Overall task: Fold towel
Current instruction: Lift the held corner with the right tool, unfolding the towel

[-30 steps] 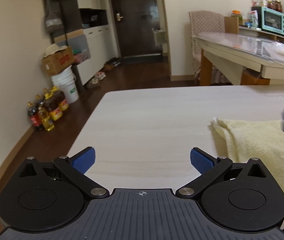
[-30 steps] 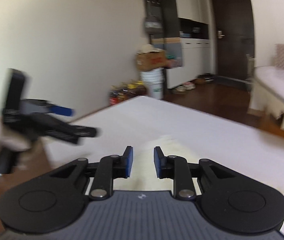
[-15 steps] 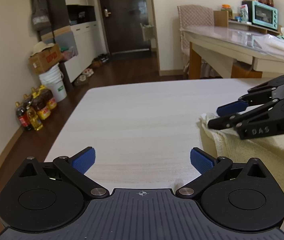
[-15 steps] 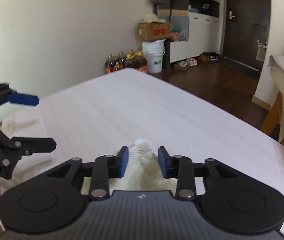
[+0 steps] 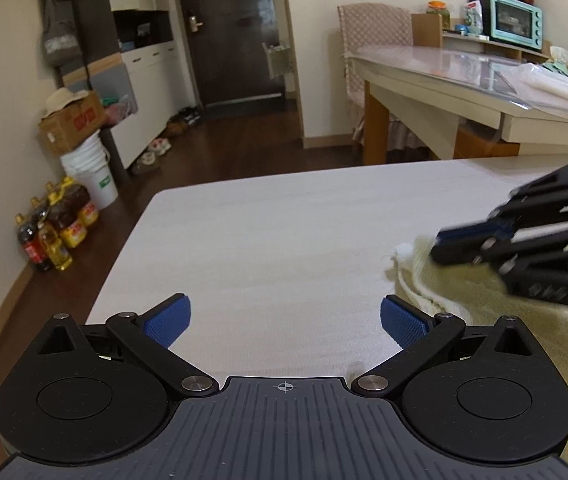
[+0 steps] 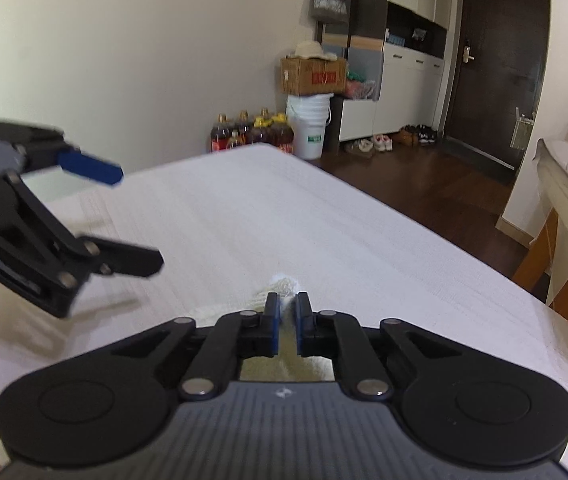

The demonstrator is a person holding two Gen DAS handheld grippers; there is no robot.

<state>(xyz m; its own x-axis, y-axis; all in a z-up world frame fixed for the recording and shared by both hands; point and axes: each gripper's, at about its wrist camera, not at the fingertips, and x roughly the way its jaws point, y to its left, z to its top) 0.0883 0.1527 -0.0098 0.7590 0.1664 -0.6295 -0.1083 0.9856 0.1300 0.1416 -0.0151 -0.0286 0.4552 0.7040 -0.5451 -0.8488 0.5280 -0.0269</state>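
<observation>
A pale yellow towel point(image 5: 463, 292) lies on the white table point(image 5: 264, 240) at the right of the left wrist view. Its near corner point(image 6: 284, 282) sticks out just past my right gripper point(image 6: 287, 320), whose blue pads are closing and pinch the corner's edge. The left wrist view shows that same gripper point(image 5: 443, 246), blurred, with its fingers together on the towel corner. My left gripper point(image 5: 285, 318) is open wide over bare tabletop, left of the towel, with nothing between its pads. The right wrist view has it point(image 6: 140, 220) at the left, open.
Beyond the table's far edge is dark wood floor. Oil bottles point(image 5: 52, 236), a white bucket point(image 5: 92, 176) and a cardboard box point(image 5: 72, 124) stand by the left wall. A second table point(image 5: 463, 80) with a teal oven point(image 5: 515, 26) is at the back right.
My right gripper's jaws, apart over the towel corner half a second ago, have come together on it. The left gripper has drifted slightly across the table and stays open.
</observation>
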